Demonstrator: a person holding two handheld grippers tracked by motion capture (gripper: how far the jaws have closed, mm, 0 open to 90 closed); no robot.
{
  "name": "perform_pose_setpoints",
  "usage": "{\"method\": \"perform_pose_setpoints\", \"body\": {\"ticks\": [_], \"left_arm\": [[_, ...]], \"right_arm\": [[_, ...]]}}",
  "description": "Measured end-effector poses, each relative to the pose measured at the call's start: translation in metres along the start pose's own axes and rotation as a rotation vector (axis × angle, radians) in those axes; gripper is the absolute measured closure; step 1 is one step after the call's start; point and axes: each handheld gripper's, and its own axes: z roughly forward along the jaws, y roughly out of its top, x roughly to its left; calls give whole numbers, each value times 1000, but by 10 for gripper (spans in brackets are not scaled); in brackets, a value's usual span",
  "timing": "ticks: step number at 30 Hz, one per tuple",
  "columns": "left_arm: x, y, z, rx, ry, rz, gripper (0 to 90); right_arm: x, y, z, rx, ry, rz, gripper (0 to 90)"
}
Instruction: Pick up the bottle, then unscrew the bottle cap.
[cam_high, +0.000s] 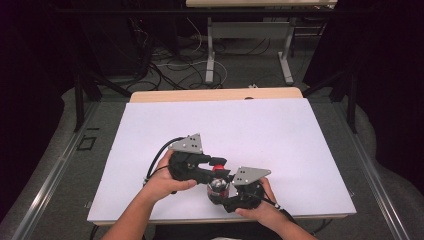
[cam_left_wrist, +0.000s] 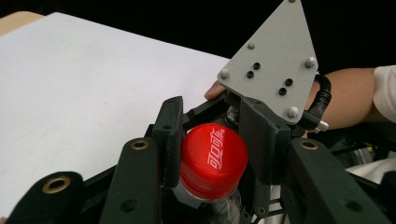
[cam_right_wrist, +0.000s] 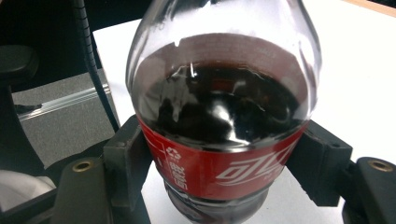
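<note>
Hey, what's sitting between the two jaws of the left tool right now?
The bottle's red cap: in the left gripper view, the left tool has a jaw pressed on each side of it. The right tool clamps the bottle at its label.

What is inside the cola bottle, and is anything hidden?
The cola bottle holds dark liquid up to its shoulder, with clear space above. The red label covers the lower part, so the liquid there cannot be seen.

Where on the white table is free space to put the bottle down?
The white table is bare across its far half and along its right side. It is crowded only at the near edge, where the left gripper clamps the red cap and the right gripper clamps the bottle.
</note>
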Motion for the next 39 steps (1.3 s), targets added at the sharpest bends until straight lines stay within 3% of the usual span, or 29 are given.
{"method": "perform_pose_setpoints", "body": {"ticks": [11,13,14,16,17,19,28,35,39], "left_arm": [[-5,1,8,-16,102,-27,621],[-9,3,12,-22,154,-31,621],[-9,3,12,-22,154,-31,621],[-15,4,17,-41,219,-41,621],[-15,4,17,-41,219,-41,621],[-19,5,20,-49,258,-50,621],[-34,8,37,-96,460,-134,621],[-36,10,45,-129,541,-210,621],[-38,11,45,-132,545,-196,620]], "right_arm": [[-4,-1,-1,13,-33,28,288],[-7,-1,-2,17,-45,28,288],[-6,-1,-2,4,-53,43,289],[-8,-1,-2,6,-64,38,288],[-9,-1,-3,8,-71,44,288],[-9,-1,-3,5,-81,44,288],[-14,-2,-5,3,-135,74,288],[-17,-3,-5,6,-167,102,288],[-18,-2,-6,-3,-166,100,288]]}}
